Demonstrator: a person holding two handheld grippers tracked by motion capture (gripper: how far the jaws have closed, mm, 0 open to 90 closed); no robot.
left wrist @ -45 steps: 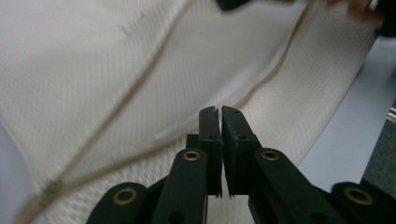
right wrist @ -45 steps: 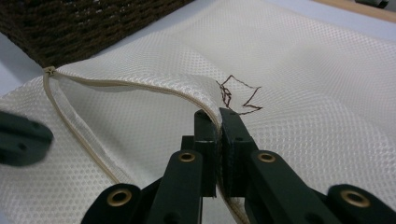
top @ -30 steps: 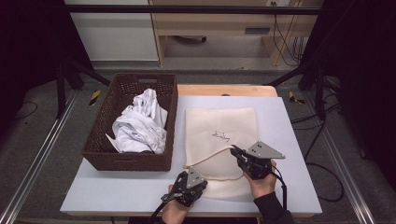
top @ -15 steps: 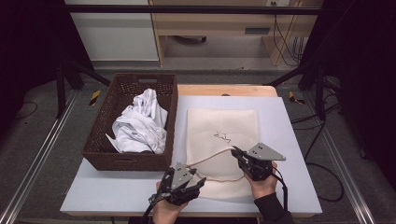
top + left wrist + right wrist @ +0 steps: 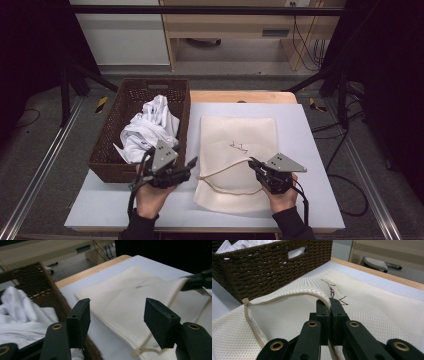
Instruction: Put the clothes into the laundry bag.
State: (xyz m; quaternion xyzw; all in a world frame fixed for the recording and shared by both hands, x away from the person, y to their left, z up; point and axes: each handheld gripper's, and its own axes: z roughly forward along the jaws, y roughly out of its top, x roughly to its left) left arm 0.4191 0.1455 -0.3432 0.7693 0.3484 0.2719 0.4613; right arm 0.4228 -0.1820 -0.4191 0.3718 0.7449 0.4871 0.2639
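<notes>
Mesh bag (image 5: 239, 155) flat, long axis running away from person, zippered mouth nearest, right tongs (image 5: 256, 165) pinching its edge, left tongs (image 5: 189, 167) spread, empty.

- The laundry bag (image 5: 372, 312) is cream mesh cloth, fine honeycomb weave, matt, with a corded zipper edge (image 5: 287, 296).
- My right gripper (image 5: 329, 305) has matt black plastic jaws with brass-looking rivets; same on my left gripper (image 5: 116, 317).
- The basket (image 5: 262, 267) is dark brown woven cord, rough.
- White clothes (image 5: 150, 127) look like soft, crumpled cotton.
- The counter (image 5: 310, 130) is smooth, pale and matt, with a wood edge.
</notes>
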